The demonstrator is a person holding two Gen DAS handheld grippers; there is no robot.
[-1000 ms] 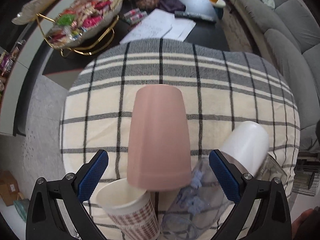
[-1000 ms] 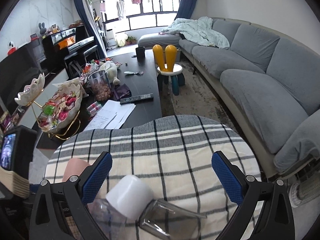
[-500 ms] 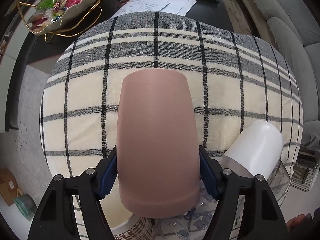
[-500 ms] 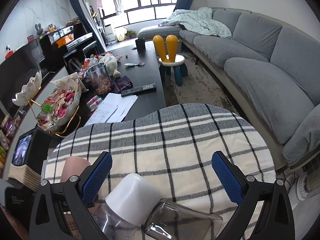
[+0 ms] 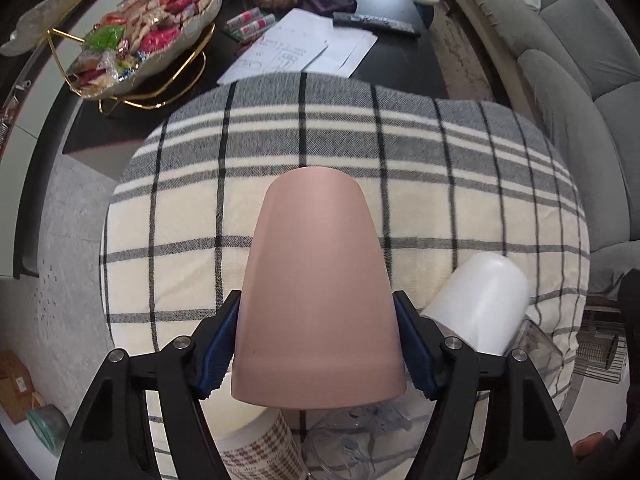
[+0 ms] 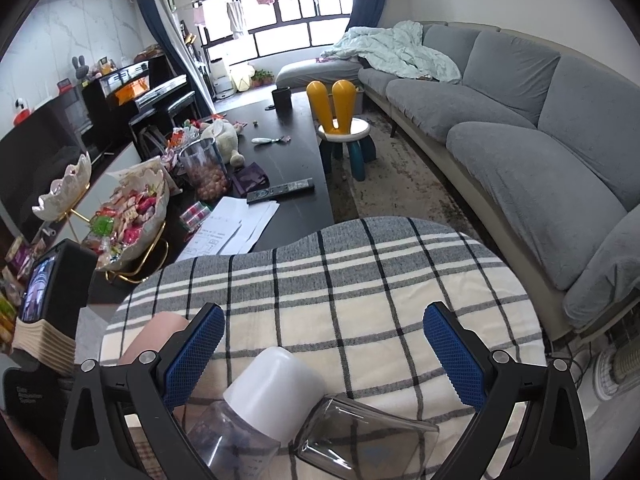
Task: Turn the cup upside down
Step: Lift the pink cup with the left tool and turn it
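A pink cup [image 5: 318, 300] fills the middle of the left wrist view, its closed base pointing away and its rim end nearest the camera. My left gripper [image 5: 318, 348] is shut on it, blue pads [image 5: 218, 344] pressed on both sides near the rim, above the plaid cloth [image 5: 440, 208]. A sliver of the pink cup [image 6: 154, 334] shows at the left of the right wrist view. My right gripper [image 6: 324, 356] is open and empty above the cloth [image 6: 360, 280].
A white cup [image 5: 480, 304] lies beside the pink one; it shows in the right wrist view [image 6: 276, 392] next to a clear cup [image 6: 360, 436]. A checked paper cup [image 5: 256, 452] and clear plastic cup [image 5: 352, 440] sit below. Black coffee table [image 6: 288, 160], snack bowl [image 5: 148, 40], grey sofa [image 6: 520, 128].
My left gripper closed from open onto the pink cup a second ago, and the view has since tilted up and back a little. The right gripper stayed open and nearly still.
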